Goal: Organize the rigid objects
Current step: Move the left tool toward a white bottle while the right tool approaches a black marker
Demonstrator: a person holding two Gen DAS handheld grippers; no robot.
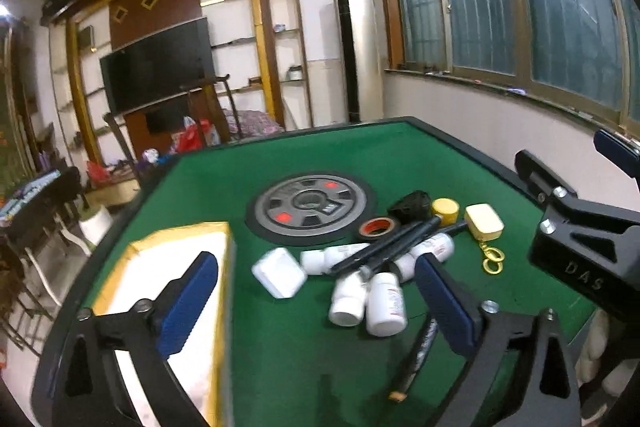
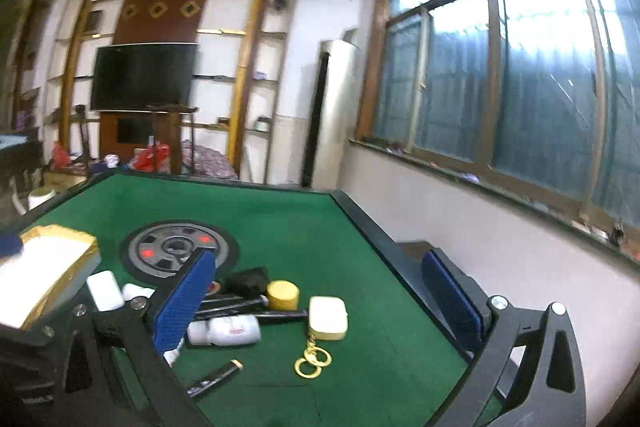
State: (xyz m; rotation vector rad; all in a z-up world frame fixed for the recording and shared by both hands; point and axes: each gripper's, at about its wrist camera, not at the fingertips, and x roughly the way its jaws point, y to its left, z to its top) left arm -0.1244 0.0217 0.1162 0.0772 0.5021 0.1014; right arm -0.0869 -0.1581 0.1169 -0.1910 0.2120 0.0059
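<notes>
Pill bottles (image 1: 368, 291), a white case (image 1: 280, 271), tape roll (image 1: 378, 227) and cream keychain case (image 1: 484, 221) lie jumbled on the green table (image 1: 280, 155), likely awaiting sorting into the yellow-rimmed box (image 1: 180, 267) on the left. Both tongs, left gripper (image 1: 316, 291) and right gripper (image 2: 316, 291), hang open and empty above the pile.

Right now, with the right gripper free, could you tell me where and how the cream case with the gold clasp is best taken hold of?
Grip the cream case across its two long flat sides, coming from above. It lies flat on the green table, clear of the pile, so the open right gripper could likely straddle it. Avoid the gold clasp: it trails loose toward the near edge and would probably swing.
</notes>
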